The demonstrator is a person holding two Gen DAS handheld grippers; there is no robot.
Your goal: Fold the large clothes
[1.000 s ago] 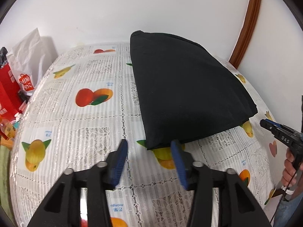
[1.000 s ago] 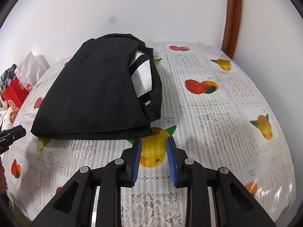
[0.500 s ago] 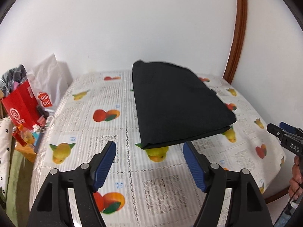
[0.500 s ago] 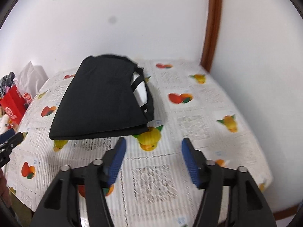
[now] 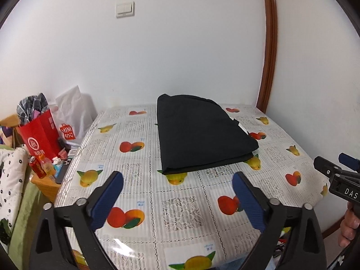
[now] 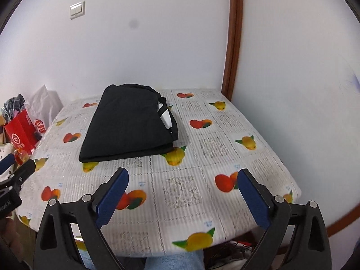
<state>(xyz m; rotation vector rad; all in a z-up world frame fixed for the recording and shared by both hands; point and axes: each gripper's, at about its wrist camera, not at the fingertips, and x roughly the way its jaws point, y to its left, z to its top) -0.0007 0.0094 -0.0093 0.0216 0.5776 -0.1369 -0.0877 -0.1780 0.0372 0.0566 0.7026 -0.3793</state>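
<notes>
1. Left gripper (image 5: pixel 177 186): jaws opening, spread wide, nothing between them.
2. Right gripper (image 6: pixel 182 183): jaws likewise opening, empty, well short of the cloth.
3. The black garment (image 5: pixel 202 137) lies folded in a flat stack on the table (image 5: pixel 180 211), toward the wall.
4. It looks soft, limp and light; layers may slide apart, so pinch all layers at the near corners.

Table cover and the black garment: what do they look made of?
Table cover: looks like glossy plastic or vinyl with a printed fruit and lace pattern; glare patches near the front edge suggest it. Black garment: matte woven or knit fabric, no sheen, soft stacked folded edges; exact fibre cannot be told.
</notes>
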